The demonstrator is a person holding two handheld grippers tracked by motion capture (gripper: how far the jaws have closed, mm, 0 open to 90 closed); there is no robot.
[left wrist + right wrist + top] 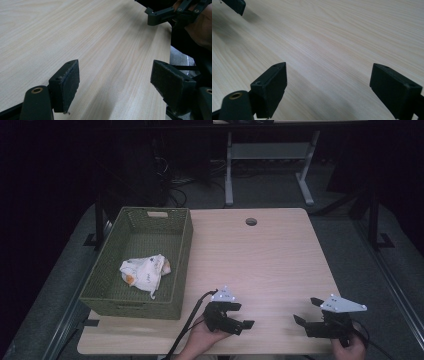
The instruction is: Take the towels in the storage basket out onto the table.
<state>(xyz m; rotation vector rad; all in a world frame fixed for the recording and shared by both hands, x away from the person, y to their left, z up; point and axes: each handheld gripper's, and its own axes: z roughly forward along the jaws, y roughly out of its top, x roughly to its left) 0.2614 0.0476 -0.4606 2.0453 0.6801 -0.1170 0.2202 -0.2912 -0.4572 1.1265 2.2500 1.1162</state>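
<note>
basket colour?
Dark olive green, woven basket, clearest in the high view.

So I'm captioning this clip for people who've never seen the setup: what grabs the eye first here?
The green woven basket at the table's left side stands out, with a crumpled white cloth marked with orange lying inside it. Next come the two black claws near the front edge, the left claw and right claw, each held by a hand, jaws spread wide over bare wood with nothing between them.
</note>
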